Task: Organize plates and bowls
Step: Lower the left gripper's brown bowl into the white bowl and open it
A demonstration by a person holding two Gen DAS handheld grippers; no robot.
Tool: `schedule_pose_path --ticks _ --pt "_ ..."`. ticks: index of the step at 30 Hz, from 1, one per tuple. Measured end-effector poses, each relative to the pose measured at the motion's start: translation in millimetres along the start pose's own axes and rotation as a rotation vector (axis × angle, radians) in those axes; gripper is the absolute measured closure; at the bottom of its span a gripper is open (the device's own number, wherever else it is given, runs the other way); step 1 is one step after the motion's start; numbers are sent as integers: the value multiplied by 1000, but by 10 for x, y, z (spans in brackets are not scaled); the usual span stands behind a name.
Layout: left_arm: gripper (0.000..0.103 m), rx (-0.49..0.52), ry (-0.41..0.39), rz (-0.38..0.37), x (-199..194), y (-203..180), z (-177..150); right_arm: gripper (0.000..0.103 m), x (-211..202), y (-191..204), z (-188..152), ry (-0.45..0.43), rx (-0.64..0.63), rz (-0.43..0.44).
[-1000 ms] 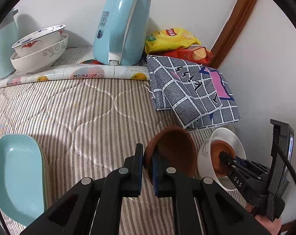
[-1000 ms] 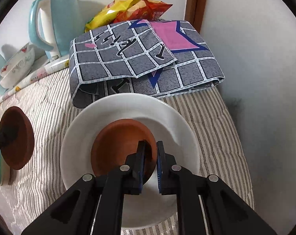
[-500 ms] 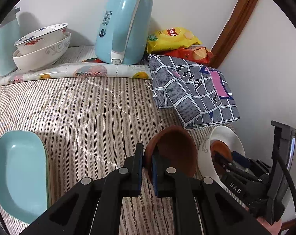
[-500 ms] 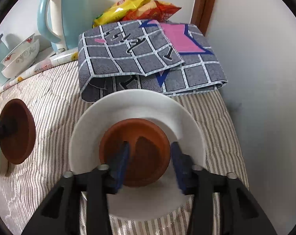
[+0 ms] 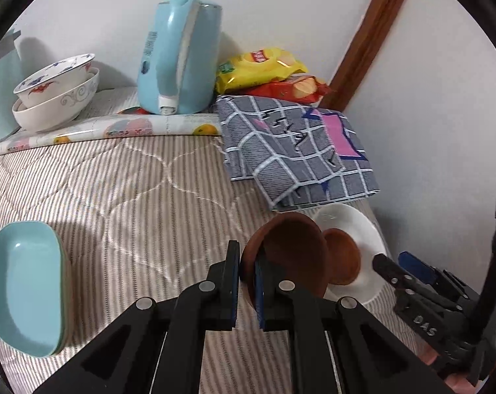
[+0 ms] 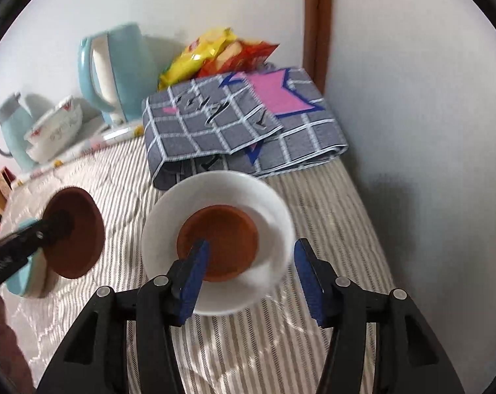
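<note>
My left gripper [image 5: 247, 290] is shut on the rim of a brown bowl [image 5: 292, 259], held tilted above the striped cover; it also shows in the right wrist view [image 6: 75, 233]. A second brown bowl [image 6: 218, 243] sits inside a white plate [image 6: 270, 203], which lies on the cover just in front of the grey cloth. My right gripper [image 6: 248, 279] is open and empty, raised over the near edge of that plate. In the left wrist view the plate [image 5: 359, 226] and second bowl [image 5: 341, 256] lie just right of the held bowl.
Stacked light-blue dishes [image 5: 24, 282] lie at the near left. Two stacked white patterned bowls [image 5: 55, 98] and a blue kettle [image 5: 179, 55] stand at the back. A folded grey checked cloth [image 5: 297, 147] and snack bags [image 5: 267, 72] fill the back right corner by the wall.
My right gripper has let go of the brown bowl in the white plate, opened wide and drawn back. My left gripper has carried its brown bowl closer to the plate.
</note>
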State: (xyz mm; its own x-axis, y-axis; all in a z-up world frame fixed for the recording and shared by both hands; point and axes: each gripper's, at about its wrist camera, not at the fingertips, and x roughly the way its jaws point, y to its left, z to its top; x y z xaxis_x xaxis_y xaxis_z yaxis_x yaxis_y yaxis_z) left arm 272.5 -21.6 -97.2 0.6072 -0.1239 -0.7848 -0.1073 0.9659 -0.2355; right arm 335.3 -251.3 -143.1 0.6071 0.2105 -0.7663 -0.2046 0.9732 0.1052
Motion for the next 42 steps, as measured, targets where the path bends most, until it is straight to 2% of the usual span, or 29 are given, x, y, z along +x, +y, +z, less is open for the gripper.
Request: schedule_pose_path --ticks 8,20,42 --pt "95 30 -4 -32 42 -315 12 50 -297 -384 -113 -50 70 -16" --pt "95 61 61 -47 482 -701 -19 50 -432 -985 -432 -44 180 -41" --pt "94 49 110 -24 841 -784 -5 50 -220 -1170 -505 -2 220 -6"
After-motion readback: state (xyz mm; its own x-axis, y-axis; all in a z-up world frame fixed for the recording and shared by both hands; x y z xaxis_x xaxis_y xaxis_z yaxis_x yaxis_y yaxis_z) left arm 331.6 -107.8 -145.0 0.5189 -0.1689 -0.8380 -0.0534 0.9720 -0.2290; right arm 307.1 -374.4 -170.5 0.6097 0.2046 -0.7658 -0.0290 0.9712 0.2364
